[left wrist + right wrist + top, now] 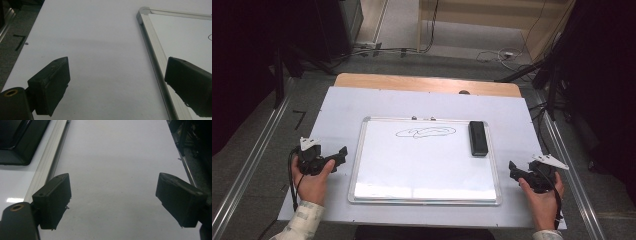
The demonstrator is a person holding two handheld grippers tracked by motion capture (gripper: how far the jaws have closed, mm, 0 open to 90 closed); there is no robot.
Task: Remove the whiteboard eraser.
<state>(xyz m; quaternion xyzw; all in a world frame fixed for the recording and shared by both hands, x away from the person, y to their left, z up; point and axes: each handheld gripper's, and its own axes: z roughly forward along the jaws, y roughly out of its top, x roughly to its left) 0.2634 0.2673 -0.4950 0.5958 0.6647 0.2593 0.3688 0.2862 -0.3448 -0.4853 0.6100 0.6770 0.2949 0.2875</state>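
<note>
**Both grippers parked wide at the whiteboard's flanks**

I hold my left black two-jaw gripper [343, 152] just off the left edge of the rectangular white dry-erase board with the silver aluminium frame [357, 159]. Its jaws stand wide apart with nothing between them; in the left gripper view one jaw sits over bare sheet and the other over the board's frame rail [152, 53], whose rounded far corner shows ahead.

My right black two-jaw gripper [512, 168] sits near the board's right edge, jaws spread fully and empty. In the right gripper view the frame [47, 162] runs past my near jaw, and a broad strip of the pale lilac-white sheet covering the table [117, 165] lies open ahead, bounded on the far side by the sheet's edge.

The black rectangular block eraser [478, 137] lies on the board's upper right part, its long side along the right frame rail, just right of the blue scribbled loop [425, 132] near the top edge. The board's lower half is bare. The sheet leaves margins on every side of the board.
</note>
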